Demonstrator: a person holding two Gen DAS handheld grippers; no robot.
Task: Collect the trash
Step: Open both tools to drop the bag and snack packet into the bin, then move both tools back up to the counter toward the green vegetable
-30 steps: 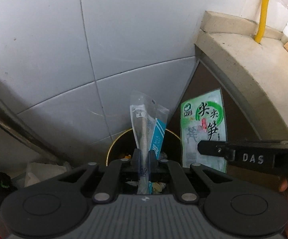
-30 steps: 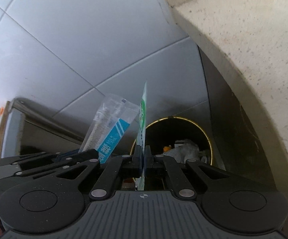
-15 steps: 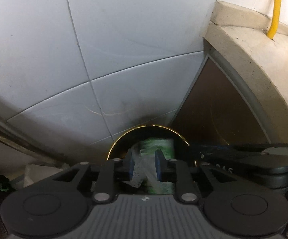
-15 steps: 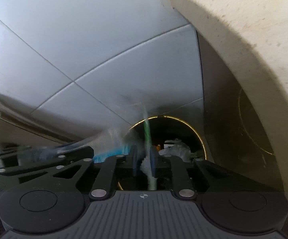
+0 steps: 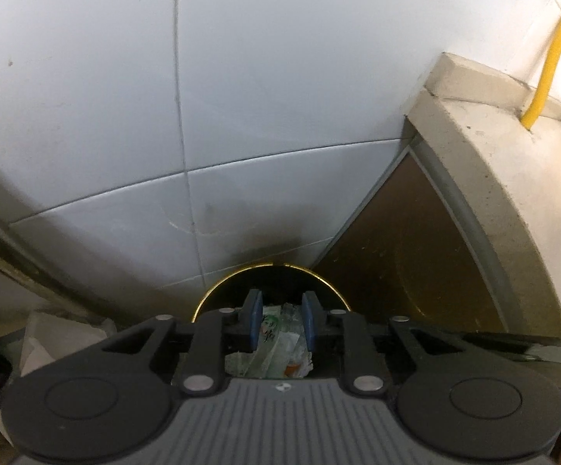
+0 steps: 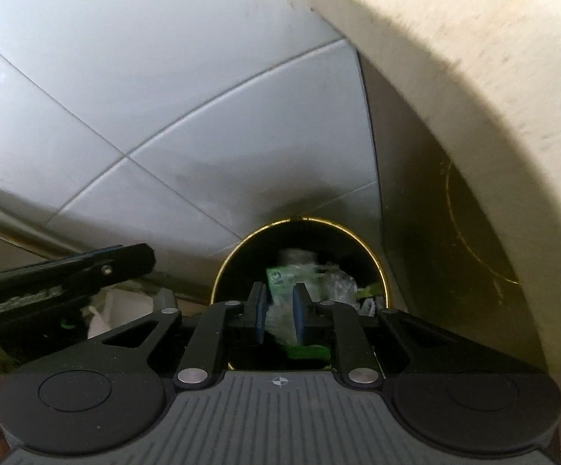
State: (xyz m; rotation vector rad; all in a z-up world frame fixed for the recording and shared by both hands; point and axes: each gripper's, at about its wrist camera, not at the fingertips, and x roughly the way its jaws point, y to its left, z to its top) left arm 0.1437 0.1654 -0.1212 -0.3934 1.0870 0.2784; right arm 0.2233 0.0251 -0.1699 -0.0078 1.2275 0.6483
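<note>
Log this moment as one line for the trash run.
stage: wrappers dropped | left gripper: open, empty | right gripper: open, empty | green wrapper: in bin | next: fetch more trash

Round black trash bin [image 6: 373,259] with a gold rim stands on the tiled floor against the cabinet side. Inside lie a green-and-white printed wrapper [image 6: 280,277], face up near the top, and crumpled clear plastic packaging [image 6: 338,283] just beside it, among mixed scraps.
</note>
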